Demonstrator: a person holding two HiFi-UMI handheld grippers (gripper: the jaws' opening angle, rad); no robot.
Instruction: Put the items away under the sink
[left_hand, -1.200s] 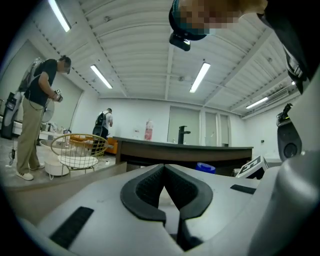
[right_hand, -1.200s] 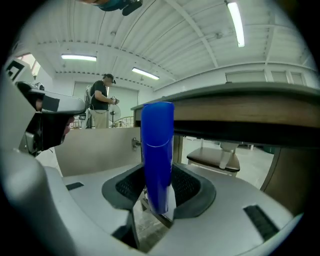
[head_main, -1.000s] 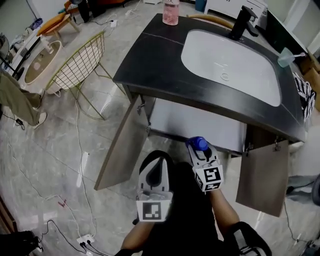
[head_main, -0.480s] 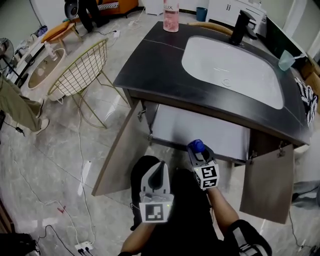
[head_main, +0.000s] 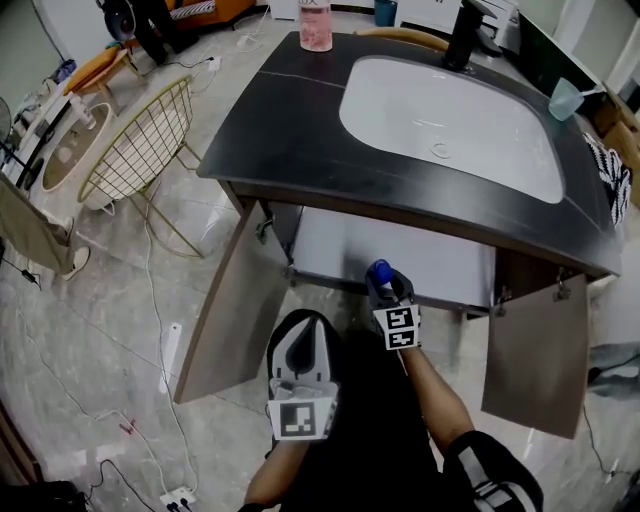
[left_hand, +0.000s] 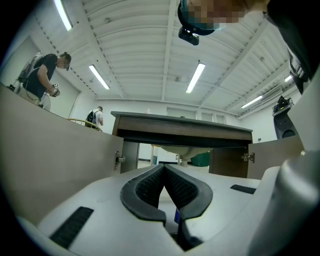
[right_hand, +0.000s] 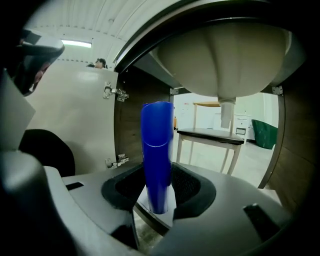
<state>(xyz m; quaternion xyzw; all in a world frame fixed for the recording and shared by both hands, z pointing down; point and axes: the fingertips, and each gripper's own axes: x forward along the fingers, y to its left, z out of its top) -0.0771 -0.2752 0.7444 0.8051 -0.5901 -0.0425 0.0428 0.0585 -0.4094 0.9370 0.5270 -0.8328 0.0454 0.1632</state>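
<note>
My right gripper (head_main: 384, 291) (right_hand: 159, 192) is shut on a blue bottle (right_hand: 157, 150), whose blue cap (head_main: 379, 272) pokes past the jaws at the front lip of the open cabinet (head_main: 400, 258) under the sink (head_main: 450, 120). In the right gripper view the bottle stands upright between the pads, with the basin's underside (right_hand: 225, 50) and drain pipe (right_hand: 227, 112) overhead. My left gripper (head_main: 304, 352) (left_hand: 165, 192) hangs lower and to the left, shut with nothing in it, its pads meeting at the tips.
Both cabinet doors stand open: the left door (head_main: 225, 310) swings out toward the floor, the right door (head_main: 530, 355) hangs at the right. A pink bottle (head_main: 316, 25), black faucet (head_main: 465, 35) and cup (head_main: 565, 98) sit on the dark counter. A wire chair (head_main: 140, 145) stands at left.
My right gripper has carried the blue bottle a little forward and left, up to the cabinet's front lip. The left gripper has stayed low and shut.
</note>
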